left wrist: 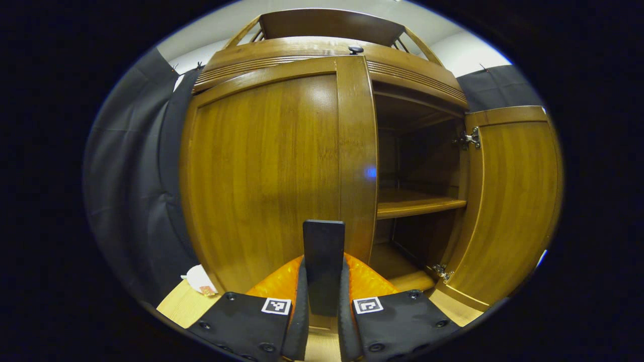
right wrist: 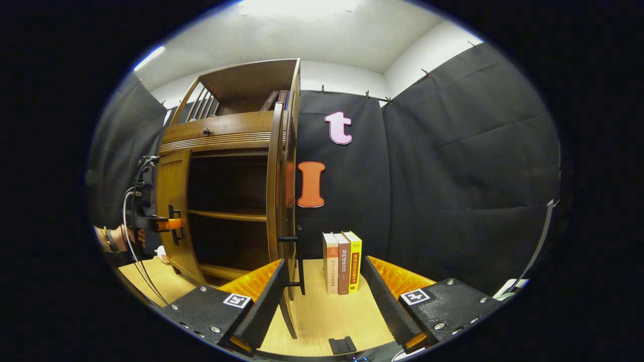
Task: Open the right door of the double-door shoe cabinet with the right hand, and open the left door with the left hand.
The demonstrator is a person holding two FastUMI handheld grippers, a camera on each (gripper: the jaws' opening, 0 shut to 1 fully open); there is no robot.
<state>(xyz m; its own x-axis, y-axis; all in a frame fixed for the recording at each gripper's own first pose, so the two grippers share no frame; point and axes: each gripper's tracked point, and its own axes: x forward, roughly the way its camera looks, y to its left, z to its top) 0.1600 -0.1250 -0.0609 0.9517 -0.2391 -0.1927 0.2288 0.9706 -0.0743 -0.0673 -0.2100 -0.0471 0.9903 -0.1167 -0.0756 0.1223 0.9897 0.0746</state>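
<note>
The left gripper (left wrist: pixel 323 281) is squeezed onto the dark handle (left wrist: pixel 323 251) of the left door (left wrist: pixel 266 176). It holds tight so it can pull. That door looks closed or nearly closed, so it is the part left to do. The right door (left wrist: pixel 508 201) already stands wide open, and the shelf (left wrist: pixel 417 203) inside shows. The right gripper (right wrist: pixel 322 296) has its fingers spread apart with nothing between them, probably because its job is done. It sits just beside the right door's edge (right wrist: pixel 275 201), near some books (right wrist: pixel 342 261) on the table (right wrist: pixel 322 322).

Book spines (right wrist: pixel 343 264) carry print, too small to read reliably.
</note>
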